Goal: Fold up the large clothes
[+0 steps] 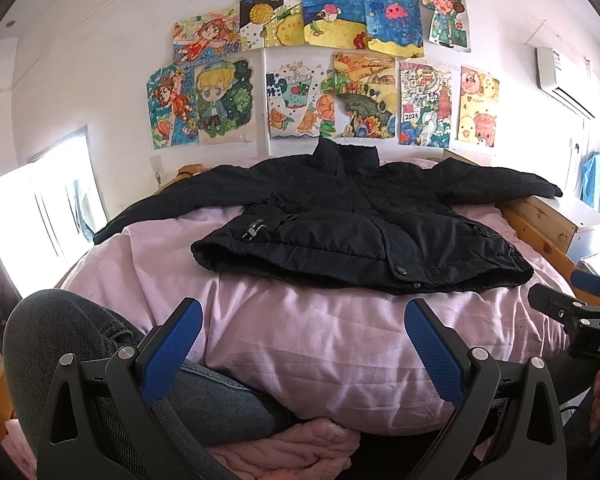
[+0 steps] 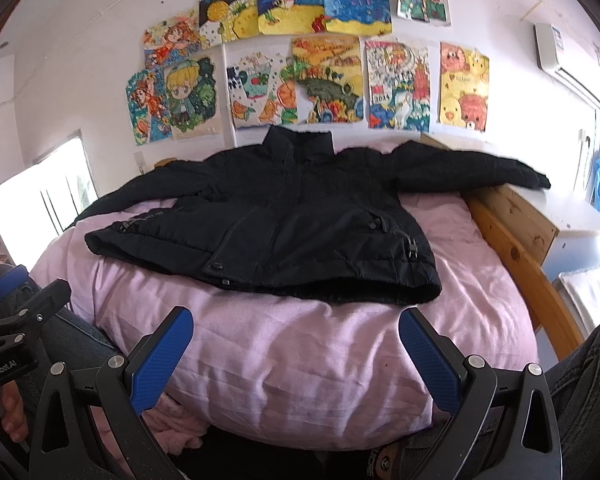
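Observation:
A black padded jacket [image 1: 340,220] lies flat and front up on a pink quilt [image 1: 320,340], collar toward the wall, both sleeves spread out sideways. It also shows in the right wrist view [image 2: 284,216]. My left gripper [image 1: 302,344] is open and empty, held near the quilt's front edge, short of the jacket hem. My right gripper [image 2: 296,348] is open and empty, likewise short of the hem. Each gripper shows at the edge of the other's view.
The quilt [image 2: 300,360] covers a bed with a wooden frame [image 2: 512,248] on the right. The right sleeve tip hangs over a white cabinet [image 2: 572,216]. Drawings [image 1: 324,64] cover the back wall. A window [image 1: 40,208] is left. My knees flank the grippers.

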The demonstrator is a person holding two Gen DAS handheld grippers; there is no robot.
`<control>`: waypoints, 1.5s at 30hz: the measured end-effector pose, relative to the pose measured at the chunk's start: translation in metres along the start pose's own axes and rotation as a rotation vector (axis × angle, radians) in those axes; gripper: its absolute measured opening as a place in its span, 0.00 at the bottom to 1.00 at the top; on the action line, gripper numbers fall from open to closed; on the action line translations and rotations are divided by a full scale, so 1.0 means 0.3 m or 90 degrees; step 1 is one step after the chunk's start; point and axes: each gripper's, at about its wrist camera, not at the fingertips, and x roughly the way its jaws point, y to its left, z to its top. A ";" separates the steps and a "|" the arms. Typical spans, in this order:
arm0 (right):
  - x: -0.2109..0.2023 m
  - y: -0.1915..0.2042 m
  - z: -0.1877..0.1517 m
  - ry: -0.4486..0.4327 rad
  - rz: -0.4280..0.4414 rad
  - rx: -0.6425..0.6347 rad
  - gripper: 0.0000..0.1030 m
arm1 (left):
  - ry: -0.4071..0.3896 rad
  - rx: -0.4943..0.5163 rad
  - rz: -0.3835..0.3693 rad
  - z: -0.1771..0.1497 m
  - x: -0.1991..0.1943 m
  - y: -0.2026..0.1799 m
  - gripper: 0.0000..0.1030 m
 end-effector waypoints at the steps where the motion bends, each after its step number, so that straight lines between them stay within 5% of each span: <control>1: 0.011 -0.005 -0.001 0.011 0.000 0.008 1.00 | 0.002 -0.003 0.003 0.004 0.003 -0.001 0.96; 14: 0.026 -0.112 0.143 0.043 0.008 0.065 1.00 | 0.054 0.071 -0.025 0.222 0.134 -0.081 0.96; 21: 0.033 -0.247 0.363 0.017 0.038 0.035 1.00 | 0.106 0.108 -0.093 0.426 0.302 -0.133 0.96; 27: 0.105 -0.549 0.640 0.015 0.071 0.066 1.00 | 0.142 0.122 -0.153 0.677 0.500 -0.140 0.96; 32: 0.195 -0.870 0.780 -0.004 0.052 0.170 1.00 | 0.129 0.146 -0.194 0.772 0.706 -0.195 0.96; 38: 0.483 -1.209 0.711 0.034 0.121 0.421 1.00 | 0.145 0.145 -0.244 0.758 1.010 -0.300 0.96; 41: 0.629 -1.300 0.640 0.039 0.085 0.516 0.99 | 0.183 0.135 -0.247 0.718 1.168 -0.347 0.96; 45: 0.777 -1.414 0.559 -0.021 -0.010 0.618 0.89 | 0.209 0.112 -0.259 0.688 1.329 -0.374 0.96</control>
